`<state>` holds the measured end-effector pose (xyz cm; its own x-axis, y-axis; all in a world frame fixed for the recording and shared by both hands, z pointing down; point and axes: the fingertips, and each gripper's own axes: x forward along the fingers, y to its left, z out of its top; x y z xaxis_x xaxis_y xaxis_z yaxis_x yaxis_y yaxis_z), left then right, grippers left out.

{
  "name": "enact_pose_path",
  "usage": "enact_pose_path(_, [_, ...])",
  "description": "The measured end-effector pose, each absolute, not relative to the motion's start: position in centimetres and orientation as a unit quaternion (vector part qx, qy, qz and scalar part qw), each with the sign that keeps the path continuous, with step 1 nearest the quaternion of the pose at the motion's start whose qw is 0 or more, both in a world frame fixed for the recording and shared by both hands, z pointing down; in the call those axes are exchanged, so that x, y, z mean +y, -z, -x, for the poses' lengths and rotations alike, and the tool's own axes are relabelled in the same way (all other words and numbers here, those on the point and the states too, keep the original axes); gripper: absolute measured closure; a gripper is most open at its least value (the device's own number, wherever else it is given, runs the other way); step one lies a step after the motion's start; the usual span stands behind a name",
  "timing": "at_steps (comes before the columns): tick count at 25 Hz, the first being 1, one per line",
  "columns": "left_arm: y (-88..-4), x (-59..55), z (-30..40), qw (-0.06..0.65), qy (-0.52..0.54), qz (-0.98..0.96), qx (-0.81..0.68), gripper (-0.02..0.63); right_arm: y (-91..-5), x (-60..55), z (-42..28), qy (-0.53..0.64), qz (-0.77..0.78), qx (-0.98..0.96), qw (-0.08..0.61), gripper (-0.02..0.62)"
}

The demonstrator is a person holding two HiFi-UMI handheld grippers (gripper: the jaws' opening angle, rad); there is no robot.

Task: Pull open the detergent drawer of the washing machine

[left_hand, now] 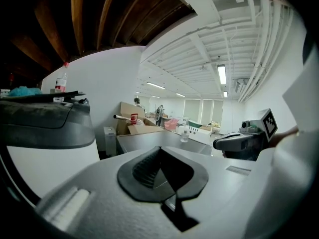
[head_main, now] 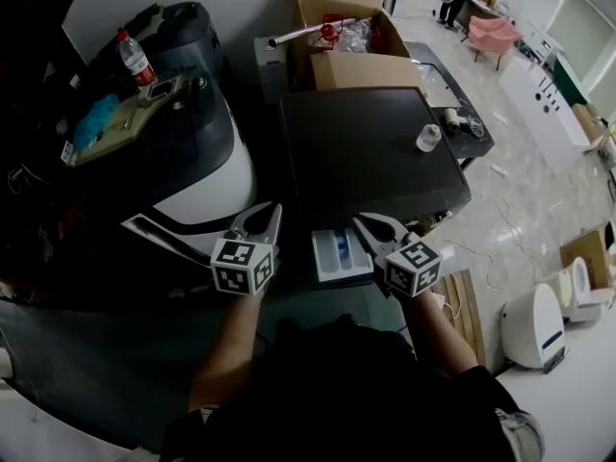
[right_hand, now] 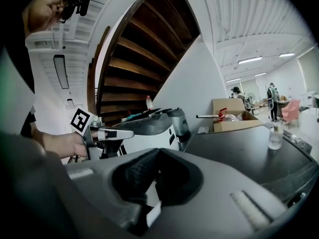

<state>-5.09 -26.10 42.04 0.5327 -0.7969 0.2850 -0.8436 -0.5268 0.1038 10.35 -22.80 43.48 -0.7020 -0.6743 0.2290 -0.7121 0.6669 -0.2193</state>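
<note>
Head view: the detergent drawer (head_main: 339,255) stands pulled out from the front of the washing machine (head_main: 366,152), its white and blue compartments showing. It lies between the two tools, just to the left of the right gripper (head_main: 363,222), whose body overlaps its right edge; whether they touch cannot be told. The left gripper (head_main: 272,212) is held apart from the drawer, well to its left. Beyond the right fingers a small clear bottle (head_main: 428,138) stands on the machine's dark lid, and farther off an open cardboard box (head_main: 351,27). Beyond the left fingers sits a black-and-white appliance (head_main: 197,166) with a plastic bottle (head_main: 135,58) on top.

Left gripper view: the left gripper (left_hand: 160,166) has its dark pads (left_hand: 144,169) pressed together with nothing between them. Ahead of the fingers is the washing machine's lid (left_hand: 149,139) with the small clear bottle (left_hand: 184,133) on it. The cardboard box (left_hand: 133,121) is behind, and the right gripper (left_hand: 244,141) is off to the right.

Right gripper view: the right gripper (right_hand: 158,176) is likewise clenched on nothing, its pads (right_hand: 142,173) meeting. The left gripper (right_hand: 107,133) shows to the left of the fingers. The dark lid (right_hand: 239,143) and the small clear bottle (right_hand: 274,137) are ahead to the right, with the cardboard box (right_hand: 234,116) beyond.
</note>
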Motion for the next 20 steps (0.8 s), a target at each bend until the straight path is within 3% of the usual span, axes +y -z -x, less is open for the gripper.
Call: enact_pose_path(20, [-43.8,-25.5,3.9,0.132,-0.110,-0.864,-0.473,0.595,-44.5,-23.0,-10.9,-0.159,-0.373,-0.911,0.071,0.594])
